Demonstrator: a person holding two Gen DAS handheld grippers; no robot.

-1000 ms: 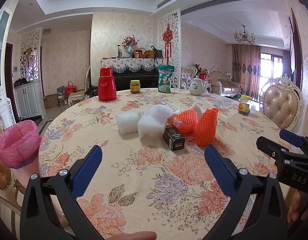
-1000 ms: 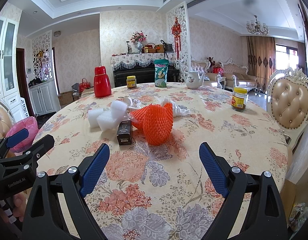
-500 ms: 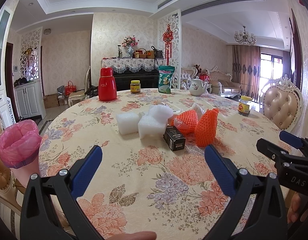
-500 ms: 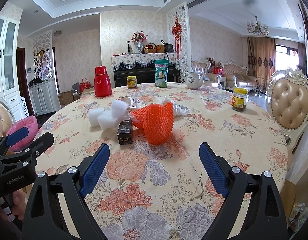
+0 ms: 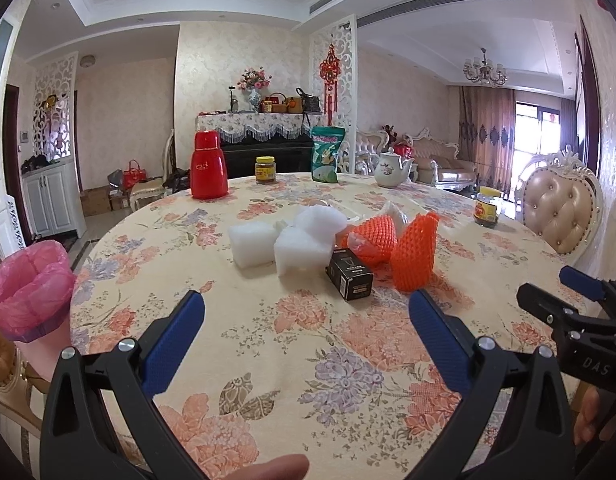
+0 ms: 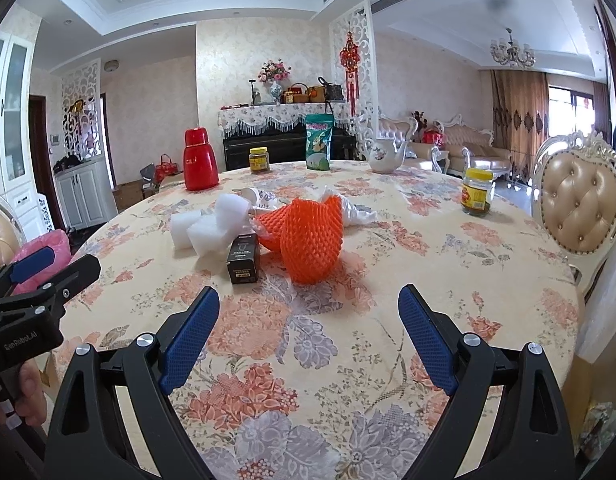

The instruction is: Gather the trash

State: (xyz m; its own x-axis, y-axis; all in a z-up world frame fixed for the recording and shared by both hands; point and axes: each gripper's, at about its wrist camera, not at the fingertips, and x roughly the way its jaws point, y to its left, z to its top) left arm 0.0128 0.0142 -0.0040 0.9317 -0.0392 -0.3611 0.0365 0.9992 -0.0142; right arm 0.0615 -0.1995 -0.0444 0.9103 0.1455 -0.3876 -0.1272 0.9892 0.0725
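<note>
1. Both claws gape wide and empty: left claw [image 5: 306, 344], right claw [image 6: 308, 336].
2. Trash pile mid-counter; small black cardboard box [image 6: 244, 261] touches the orange foam fruit net [image 6: 313, 240], long axis pointing roughly toward the claws.
3. Risk: the squishy net probably slips, or drags the white foam blocks [image 5: 284, 240] along.

a home dining room: floral-clothed table [image 5: 268, 360], tufted chair [image 5: 560, 216], sofas [image 6: 468, 140], chandelier [image 5: 485, 70].

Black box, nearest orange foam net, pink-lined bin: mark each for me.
black box [image 6: 244, 261]: right wrist view, on its top face.
orange foam net [image 6: 312, 240]: right wrist view, mid front mesh.
pink-lined bin [image 5: 28, 296]: left wrist view, on the bag's outer side.
</note>
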